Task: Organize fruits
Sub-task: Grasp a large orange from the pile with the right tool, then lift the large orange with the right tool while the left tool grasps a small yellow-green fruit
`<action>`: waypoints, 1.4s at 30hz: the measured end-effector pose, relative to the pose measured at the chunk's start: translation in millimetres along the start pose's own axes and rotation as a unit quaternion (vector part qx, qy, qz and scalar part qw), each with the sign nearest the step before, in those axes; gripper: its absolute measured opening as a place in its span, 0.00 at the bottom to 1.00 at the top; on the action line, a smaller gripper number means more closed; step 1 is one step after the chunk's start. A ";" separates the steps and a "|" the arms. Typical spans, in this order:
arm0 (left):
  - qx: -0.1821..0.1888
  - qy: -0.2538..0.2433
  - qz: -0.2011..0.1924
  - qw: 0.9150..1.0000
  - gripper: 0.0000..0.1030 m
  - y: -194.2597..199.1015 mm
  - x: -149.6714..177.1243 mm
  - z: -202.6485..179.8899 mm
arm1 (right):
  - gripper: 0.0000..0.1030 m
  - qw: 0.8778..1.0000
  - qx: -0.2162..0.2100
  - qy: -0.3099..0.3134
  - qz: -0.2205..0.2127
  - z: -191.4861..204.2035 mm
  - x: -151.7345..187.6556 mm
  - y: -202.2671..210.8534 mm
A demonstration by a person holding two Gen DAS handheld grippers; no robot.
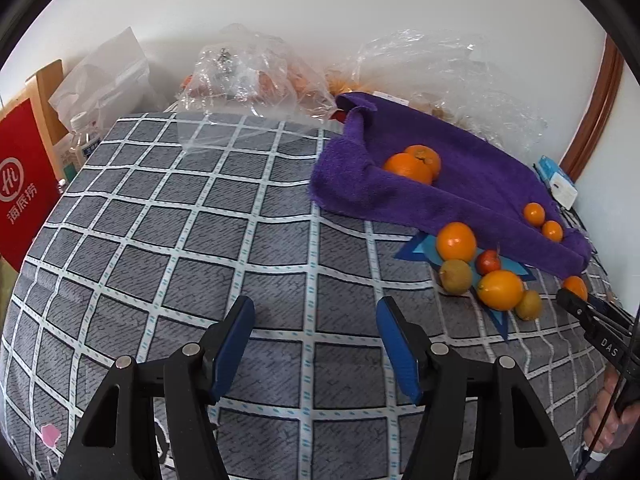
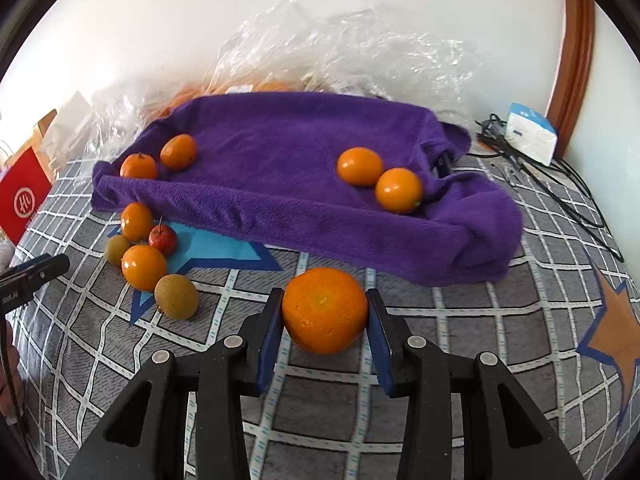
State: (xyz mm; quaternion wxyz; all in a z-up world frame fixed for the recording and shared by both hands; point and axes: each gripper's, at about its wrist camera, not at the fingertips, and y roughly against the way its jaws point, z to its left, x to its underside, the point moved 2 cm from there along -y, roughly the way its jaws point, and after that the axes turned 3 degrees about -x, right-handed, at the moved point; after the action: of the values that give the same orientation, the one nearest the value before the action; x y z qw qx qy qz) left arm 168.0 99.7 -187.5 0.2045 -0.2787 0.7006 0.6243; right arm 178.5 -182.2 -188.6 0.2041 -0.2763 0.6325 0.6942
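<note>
Between the blue-padded jaws of the black right gripper (image 2: 325,312) sits a bright orange mandarin (image 2: 325,310) with pitted skin, and beyond the jaws lies a deep purple towel (image 2: 280,184) bearing four smaller orange fruits. Left of those jaws, on a light-blue star with a darker blue edge (image 2: 216,250), cluster two glossy orange fruits, a small red fruit (image 2: 163,239) and two olive-brown ones. Under the black, blue-padded left gripper (image 1: 316,312) spreads a grey bedcover (image 1: 180,220) checked with white lines, with a red bag (image 1: 22,184) with white lettering far left of its jaws.
</note>
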 end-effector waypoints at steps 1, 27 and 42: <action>0.017 -0.001 0.001 1.000 0.59 2.5 -1.5 -5.6 | 0.38 1.000 -0.002 -0.003 -0.002 -3.7 0.2 1.9; 0.056 -0.014 0.022 0.998 0.25 -27.2 -15.9 -73.6 | 0.38 0.999 -0.019 -0.028 -0.001 -24.8 4.6 -4.7; 0.024 -0.026 0.004 0.999 0.25 -19.0 -6.9 -46.4 | 0.38 0.999 -0.018 -0.026 0.008 -23.1 5.1 -7.3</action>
State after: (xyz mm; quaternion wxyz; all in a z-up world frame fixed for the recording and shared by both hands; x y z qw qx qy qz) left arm 188.4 53.5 -191.2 0.2269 -0.2539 0.7112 0.6151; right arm 182.1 -204.5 -198.5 0.2093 -0.2569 0.6165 0.7143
